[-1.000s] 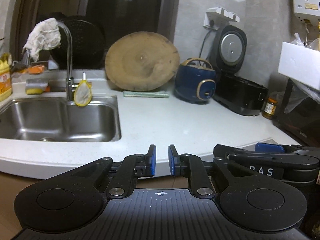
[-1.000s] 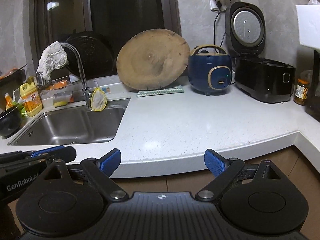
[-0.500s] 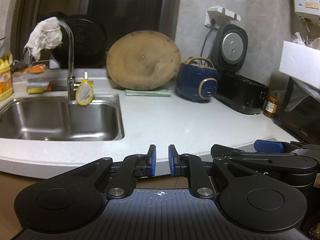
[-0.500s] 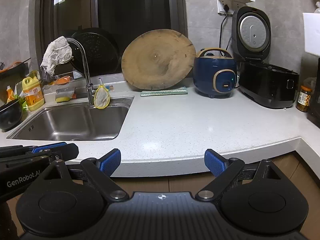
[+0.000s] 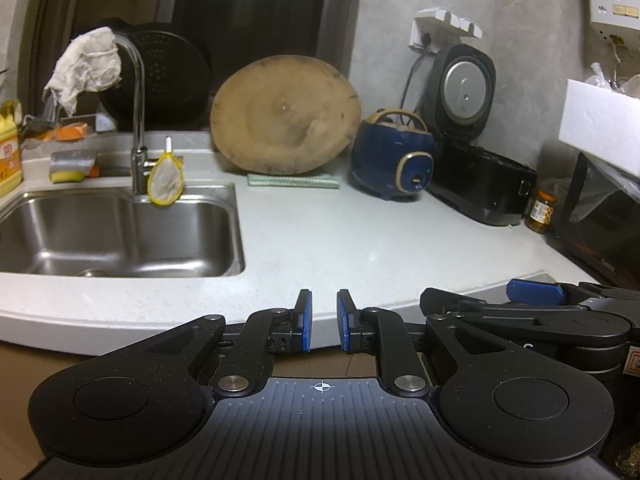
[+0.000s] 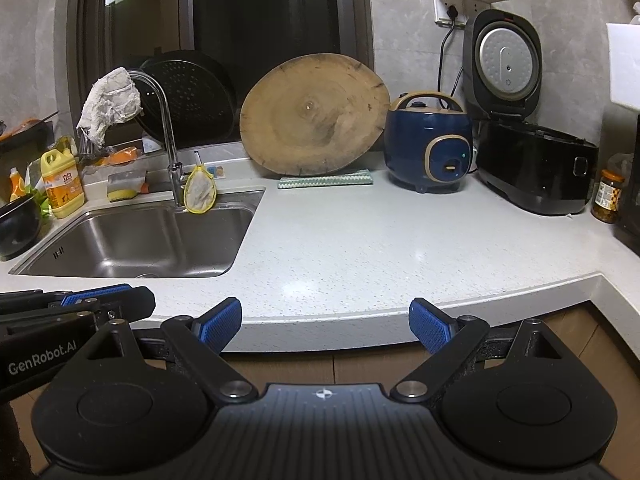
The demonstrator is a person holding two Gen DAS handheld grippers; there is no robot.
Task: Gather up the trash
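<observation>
A: What did your left tongs (image 5: 322, 322) look like?

B: You held them at six o'clock at the bench (image 6: 360, 248) edge, blue pads drawn narrow with only a slim gap between them, nothing gripped.

A: And across the bench, left to right?

B: At nine o'clock sat the steel sink (image 6: 136, 240), with a yellow-rimmed strainer (image 6: 200, 194) hanging at the tap (image 6: 166, 140) and a grey rag (image 6: 110, 104) draped over the spout. At twelve o'clock the round wooden board (image 6: 314, 118) leaned on the wall, a folded green cloth (image 6: 326, 181) lying just before it. Toward two o'clock stood the blue cooker (image 6: 430, 144), then the black cooker (image 6: 532, 168) with its lid up, then a small jar (image 6: 608, 196).

A: Where was the trash?

B: You could not tell any piece of trash apart on the bench.

A: Your right tongs (image 6: 326, 324)?

B: Spread wide at six o'clock, holding nothing, just right of the left pair.
</observation>
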